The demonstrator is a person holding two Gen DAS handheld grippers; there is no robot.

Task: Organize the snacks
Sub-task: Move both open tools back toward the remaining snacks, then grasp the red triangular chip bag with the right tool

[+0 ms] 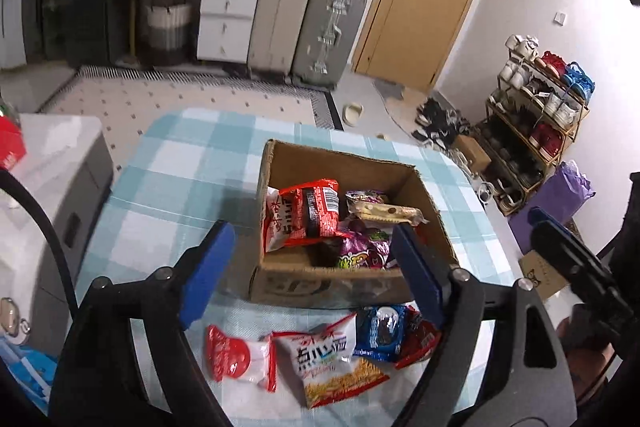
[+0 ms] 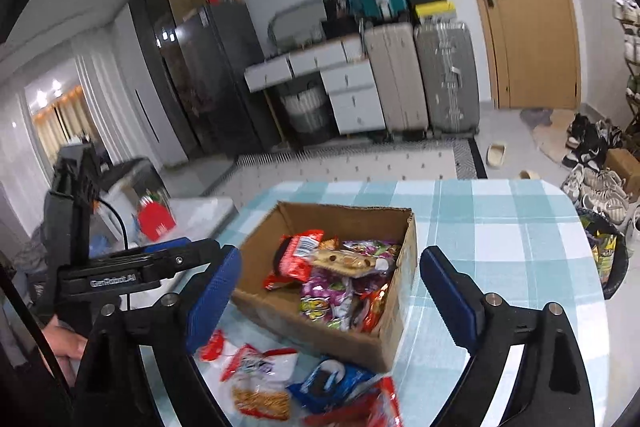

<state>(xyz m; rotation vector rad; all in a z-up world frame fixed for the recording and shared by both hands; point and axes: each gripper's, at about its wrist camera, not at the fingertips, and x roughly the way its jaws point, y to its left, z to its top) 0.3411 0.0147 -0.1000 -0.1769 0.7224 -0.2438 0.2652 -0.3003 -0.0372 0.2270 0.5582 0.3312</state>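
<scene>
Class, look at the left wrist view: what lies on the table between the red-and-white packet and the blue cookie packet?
In the left wrist view, a white noodle-snack packet lies between the red-and-white packet and the blue cookie packet.

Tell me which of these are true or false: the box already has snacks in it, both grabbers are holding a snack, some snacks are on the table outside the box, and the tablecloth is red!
1. The cardboard box already has snacks in it. True.
2. Both grabbers are holding a snack. False: the left gripper and the right gripper are both open and hold nothing.
3. Some snacks lie outside the box. True: a blue cookie packet and a noodle snack bag lie on the table in front of it.
4. The tablecloth is red. False: it is checked in light blue and white.
</scene>
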